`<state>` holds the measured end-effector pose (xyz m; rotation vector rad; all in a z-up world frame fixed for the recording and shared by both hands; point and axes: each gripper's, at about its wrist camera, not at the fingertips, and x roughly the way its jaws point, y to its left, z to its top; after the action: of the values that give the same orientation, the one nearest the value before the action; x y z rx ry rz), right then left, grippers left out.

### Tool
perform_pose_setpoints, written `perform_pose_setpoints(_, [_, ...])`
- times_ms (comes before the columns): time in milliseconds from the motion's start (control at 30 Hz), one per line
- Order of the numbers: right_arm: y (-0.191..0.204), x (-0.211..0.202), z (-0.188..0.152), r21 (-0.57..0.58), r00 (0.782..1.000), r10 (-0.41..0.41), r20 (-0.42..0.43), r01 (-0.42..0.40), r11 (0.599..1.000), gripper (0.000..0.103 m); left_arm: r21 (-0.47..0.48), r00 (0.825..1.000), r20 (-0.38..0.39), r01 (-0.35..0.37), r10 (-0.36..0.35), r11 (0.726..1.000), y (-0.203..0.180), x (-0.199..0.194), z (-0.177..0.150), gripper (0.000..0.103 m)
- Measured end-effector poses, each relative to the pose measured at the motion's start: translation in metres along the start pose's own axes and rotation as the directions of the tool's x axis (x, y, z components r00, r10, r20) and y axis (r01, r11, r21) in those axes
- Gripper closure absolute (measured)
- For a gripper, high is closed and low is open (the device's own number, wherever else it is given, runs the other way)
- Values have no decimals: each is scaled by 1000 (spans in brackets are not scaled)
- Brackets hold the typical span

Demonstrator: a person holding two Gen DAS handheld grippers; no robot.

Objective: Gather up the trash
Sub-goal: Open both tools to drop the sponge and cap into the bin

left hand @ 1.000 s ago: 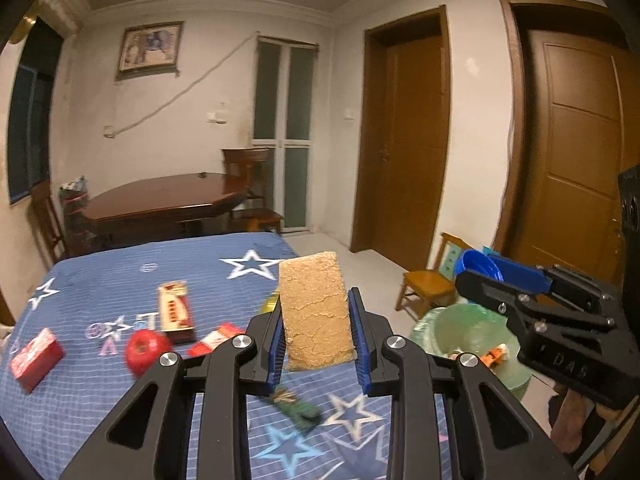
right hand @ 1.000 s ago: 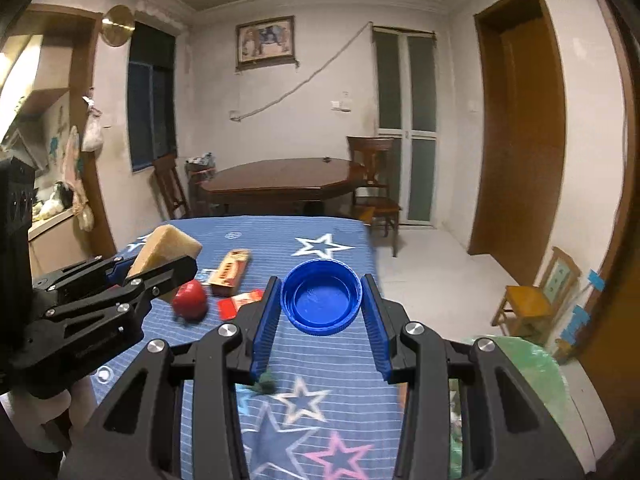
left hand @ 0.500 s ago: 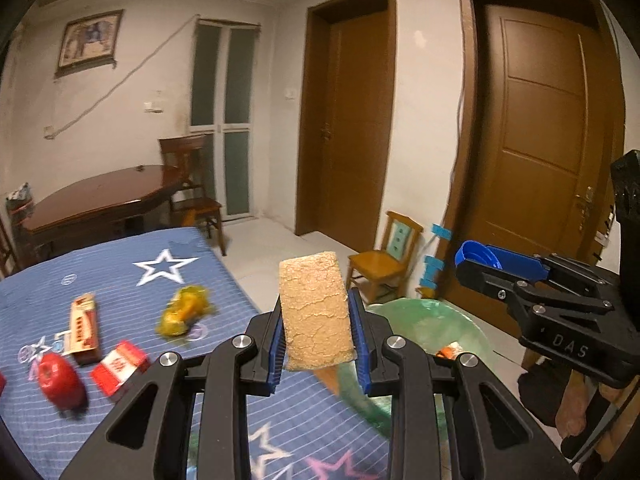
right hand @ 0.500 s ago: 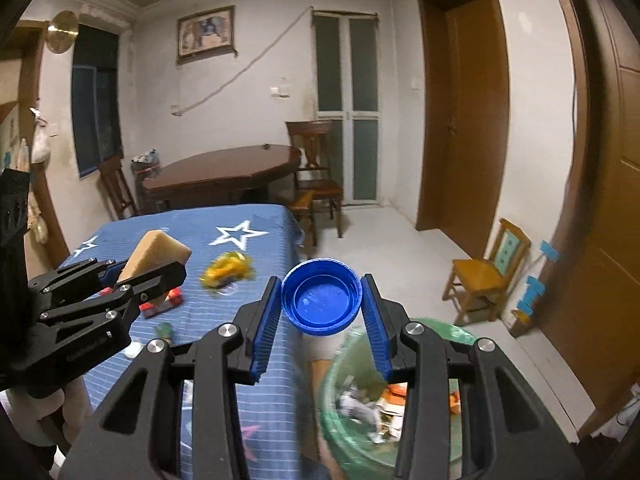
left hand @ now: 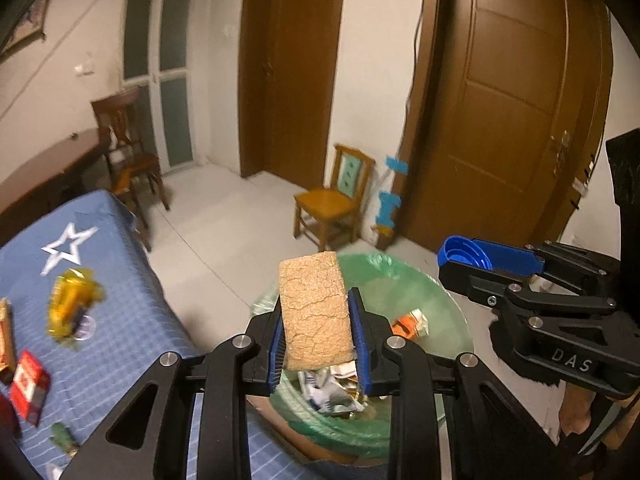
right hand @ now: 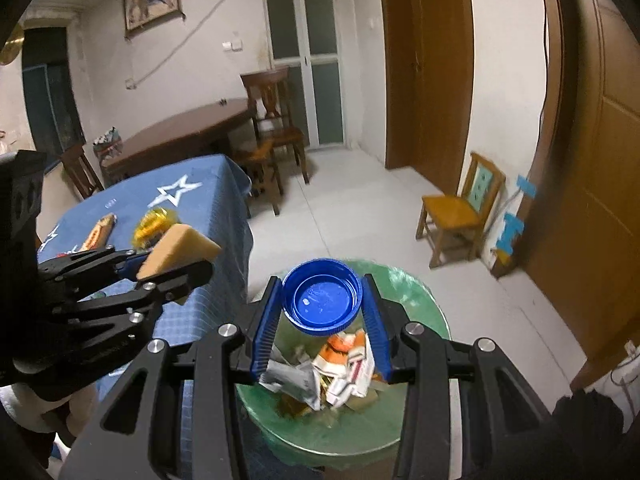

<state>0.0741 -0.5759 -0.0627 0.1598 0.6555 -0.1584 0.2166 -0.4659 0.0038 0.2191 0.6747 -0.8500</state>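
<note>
My left gripper [left hand: 318, 334] is shut on a tan, cracked sponge-like slab [left hand: 314, 310] and hangs over the near edge of a bin lined with a green bag [left hand: 436, 296], which holds crumpled wrappers. My right gripper [right hand: 322, 318] is shut on a round blue lid [right hand: 322, 298] and hovers above the same bin [right hand: 416, 300]. In the left wrist view the right gripper [left hand: 472, 258] with the lid shows at the right. In the right wrist view the left gripper [right hand: 172, 262] with the slab [right hand: 180, 246] shows at the left.
A table with a blue star cloth [left hand: 132, 320] stands left of the bin, with a yellow wrapper [left hand: 70, 306], red packets [left hand: 28, 382] and other bits on it. A small wooden chair [left hand: 334, 206] stands by the wall, near brown doors. A dark dining table [right hand: 180, 136] with chairs is farther back.
Both grippers have swung from over the blue table to the right and downward, ending above the green-lined bin. Each keeps its hold, the left on the slab, the right on the lid.
</note>
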Motion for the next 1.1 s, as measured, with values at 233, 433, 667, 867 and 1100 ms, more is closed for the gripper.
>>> perform_pose_setpoints(233, [-21,23,-11,31,997,11,-76,-9,999,65,22,997,-80,15,-13,1000,-9,53,-10,74])
perform_pose_setpoints(433, [-31,37,-13,39,993,13,-113,-9,999,65,26,994,-113,10,-7,1000,-6,78,-16,74])
perform_pose_setpoints(667, [-38,44,-13,42,992,12,-129,-6,999,65,27,992,-127,4,-1,1000,-4,99,-17,74])
perform_pose_setpoints(867, [-37,44,-13,42,992,11,-129,-6,999,65,28,992,-126,2,1,1000,-6,103,-15,74])
perform_pose_setpoints(1100, [-38,46,-12,42,991,12,-131,-6,999,65,28,992,-128,1,2,1000,-5,100,-16,74])
